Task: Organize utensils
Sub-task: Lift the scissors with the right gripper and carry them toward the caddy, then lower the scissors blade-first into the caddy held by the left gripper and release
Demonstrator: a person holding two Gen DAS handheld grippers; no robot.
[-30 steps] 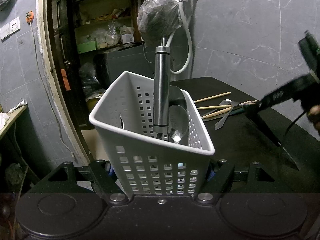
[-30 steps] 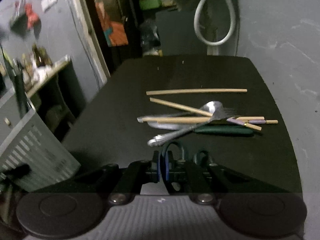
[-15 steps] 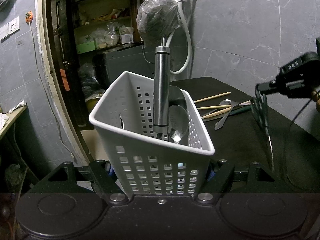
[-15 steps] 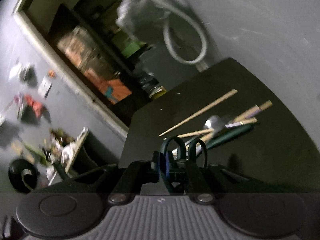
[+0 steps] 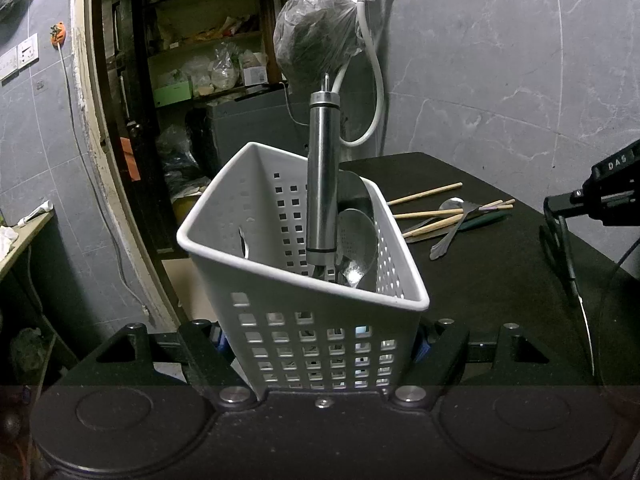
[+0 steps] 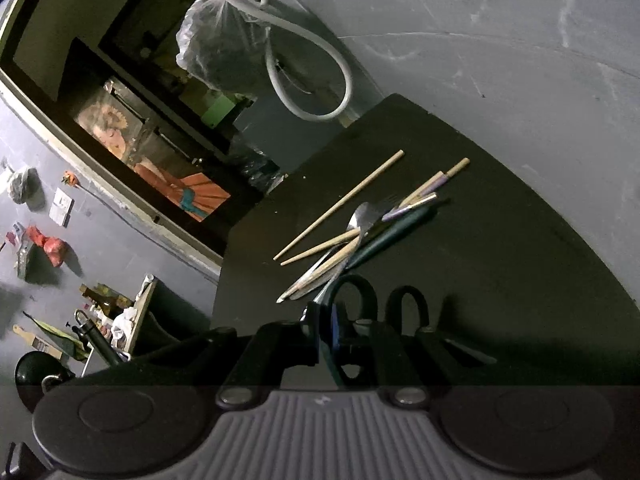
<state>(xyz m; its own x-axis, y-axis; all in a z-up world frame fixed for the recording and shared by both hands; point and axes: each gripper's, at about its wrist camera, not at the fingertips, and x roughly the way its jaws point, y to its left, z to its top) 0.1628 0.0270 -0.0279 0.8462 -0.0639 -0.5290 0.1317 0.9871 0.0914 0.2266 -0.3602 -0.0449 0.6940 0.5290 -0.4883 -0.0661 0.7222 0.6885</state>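
Observation:
My left gripper is shut on a white perforated utensil basket and holds it upright. In it stand a steel cylindrical handle and a slotted spoon. My right gripper is shut on dark scissors; it is rolled sideways. In the left wrist view the scissors hang blades down at the right, above the black table. On the table lie chopsticks, a spoon and a dark green-handled utensil.
A grey tiled wall runs behind the table, with a tap and white hose and a bagged object. A doorway with shelves is at the left. The table's left edge drops to the floor.
The right gripper has lifted the scissors off the table and rolled, so the blades now hang straight down. It has moved slightly right in the left wrist view. The basket has not moved.

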